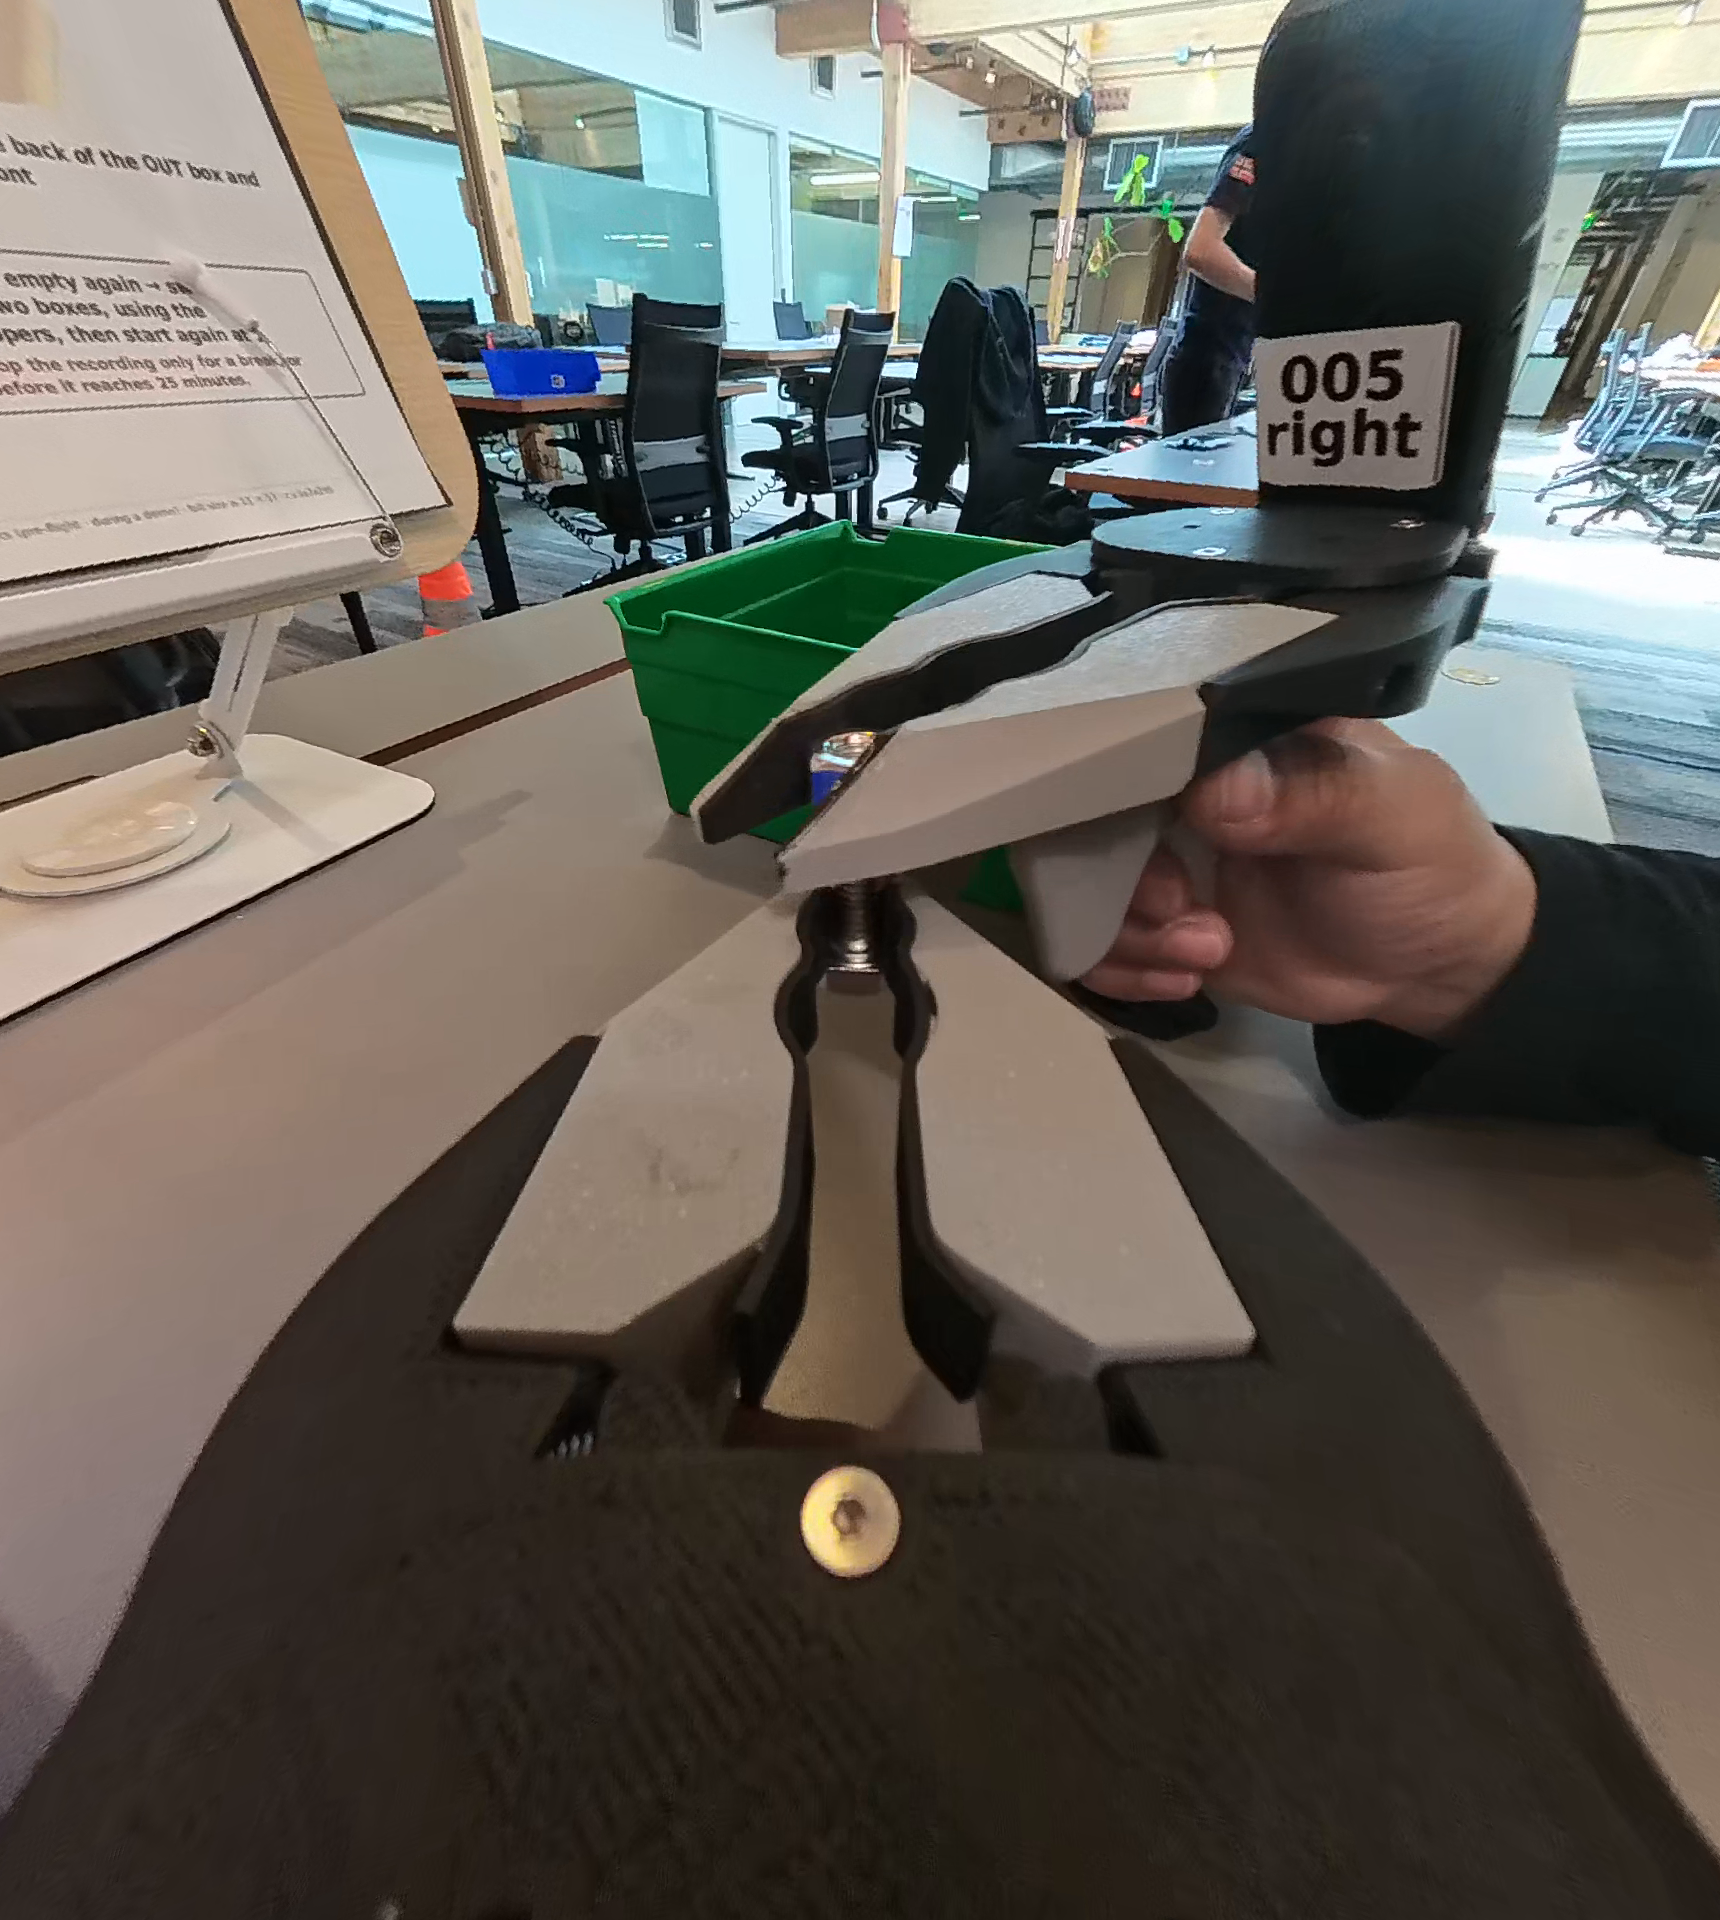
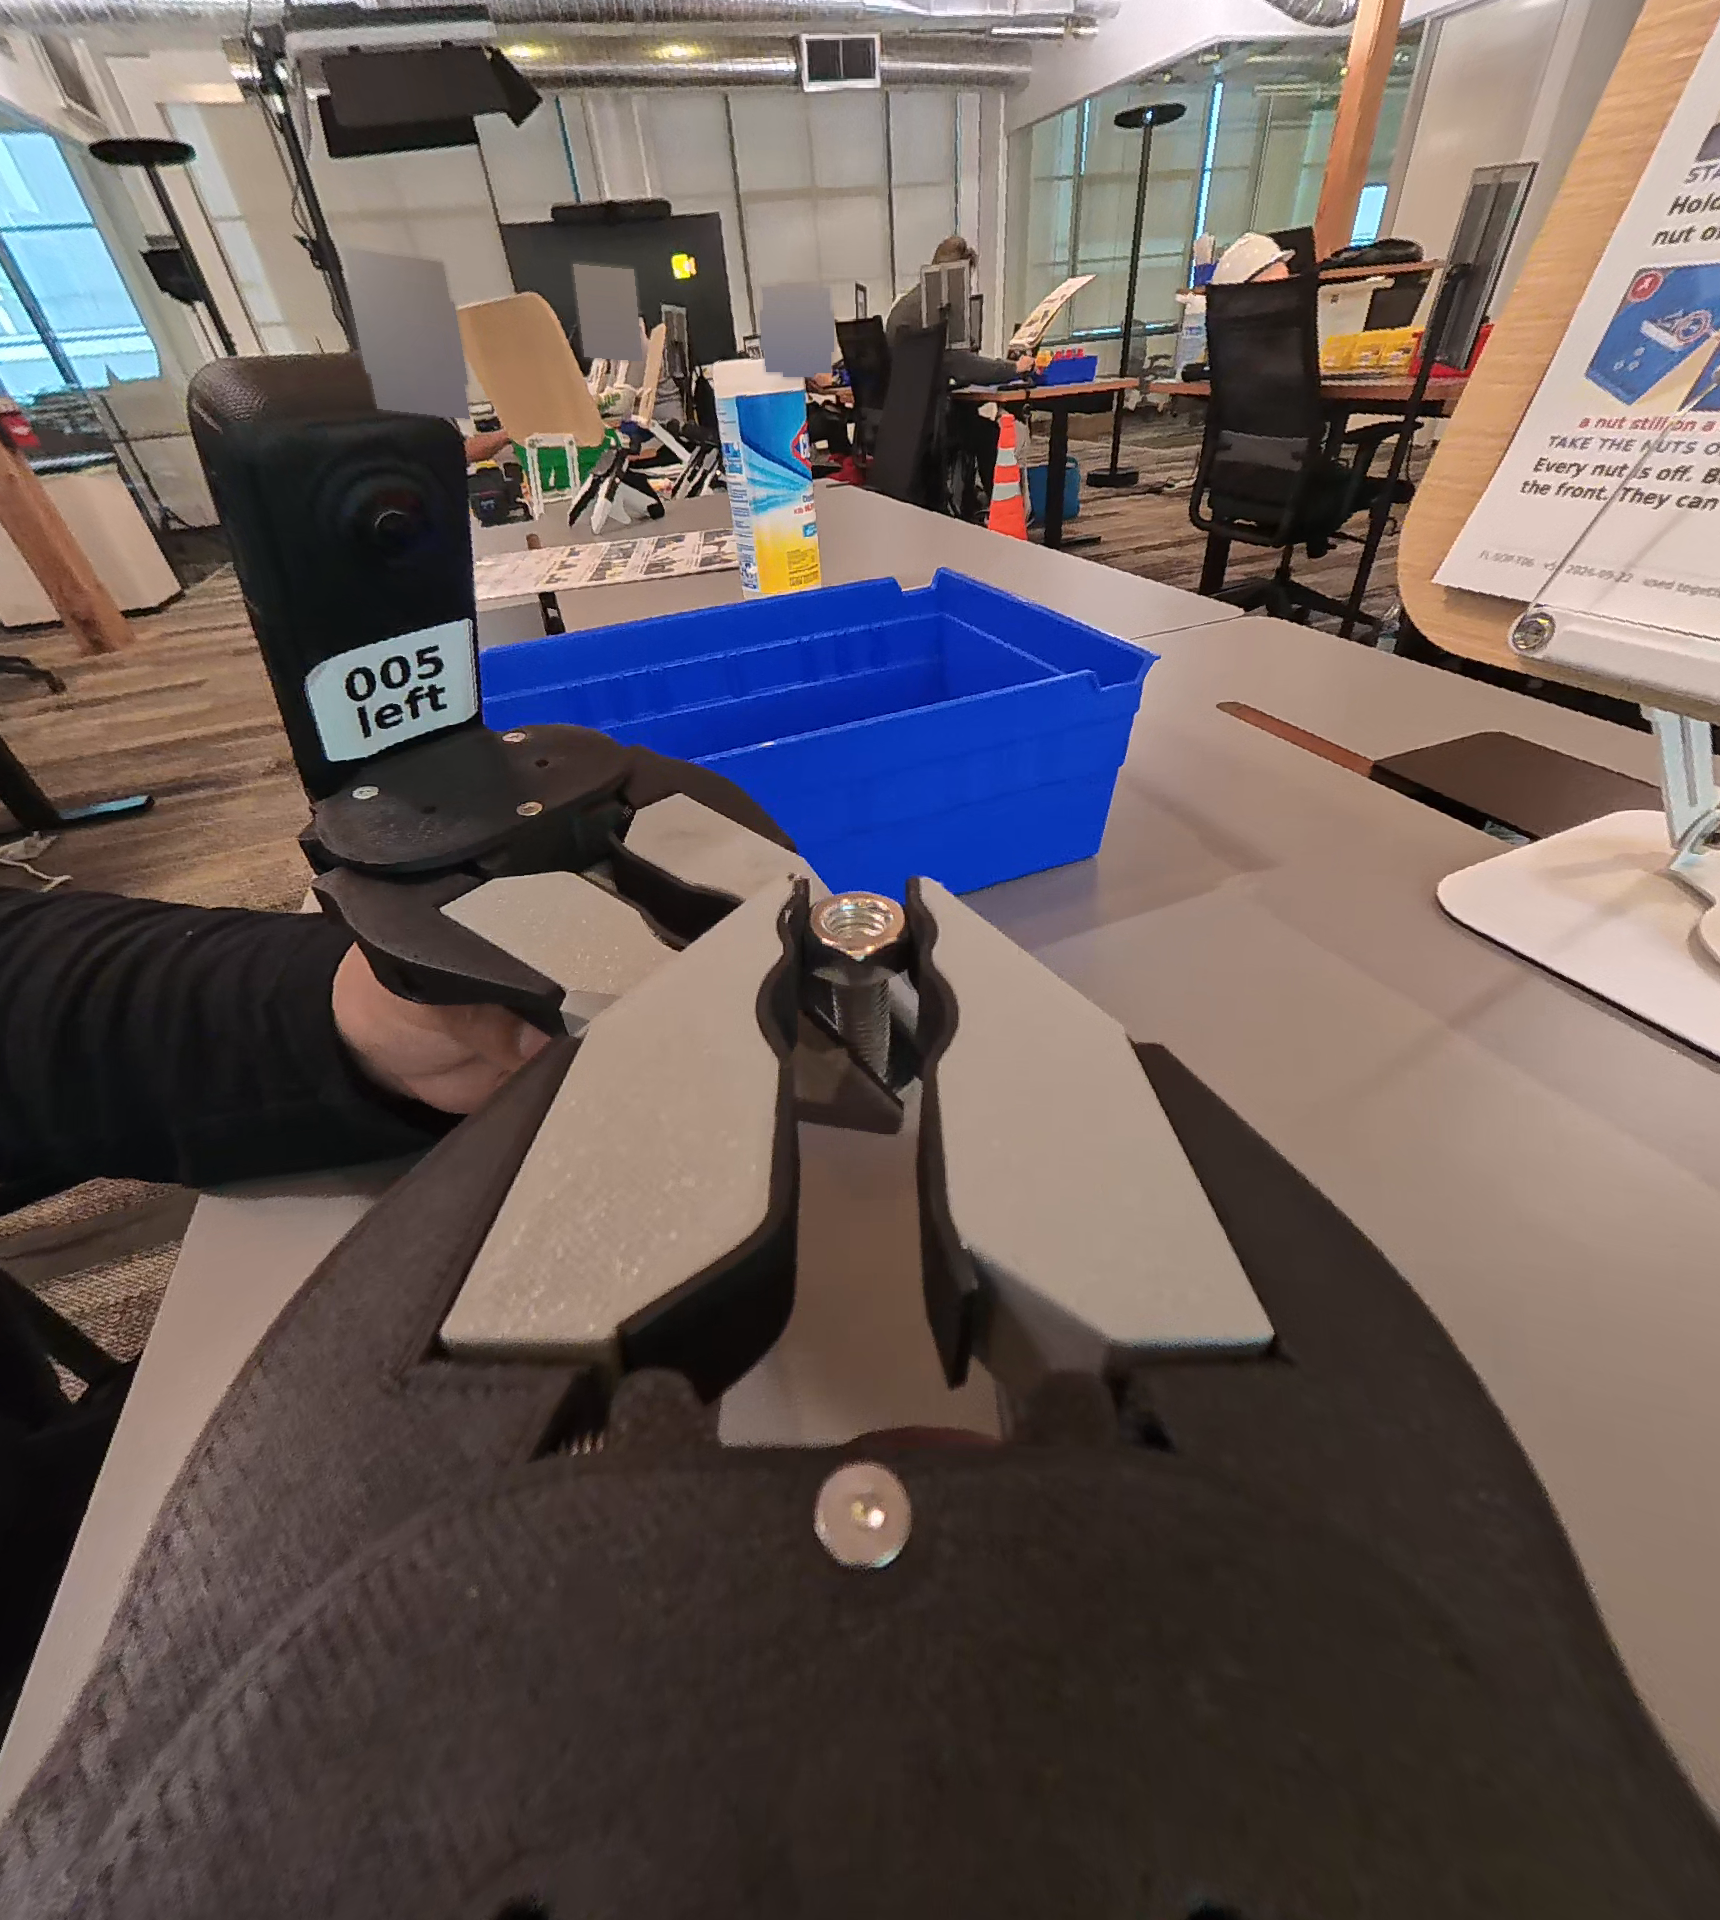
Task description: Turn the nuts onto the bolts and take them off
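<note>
**One bolt, one nut, both gripped; bins show nothing inside**

One steel bolt stands upright above the grey table, its threaded shank pinched in the scalloped tips of the left gripper, jaws drawn narrow around it. One hex nut, bright zinc finish with visible internal thread, sits at the bolt's upper end, clamped from both sides by the right gripper, jaws likewise narrow. The nut's bore looks empty from above, so it seems to engage only the last threads. Whether it is going on or coming off cannot be told.

Progress, as a judgement: a single pair is in hand, mid-turn. The blue bin and green bin, both moulded plastic with a divider, show no parts in their visible portions; their floors are partly hidden, so the count remaining is unknown.

Materials: gripper fingers are grey, matte and faintly speckled, edged with black ribbed inserts; the gripper bodies are black with a layered print texture. A white metal stand holds an instruction sheet on a wood-toned board.
</note>
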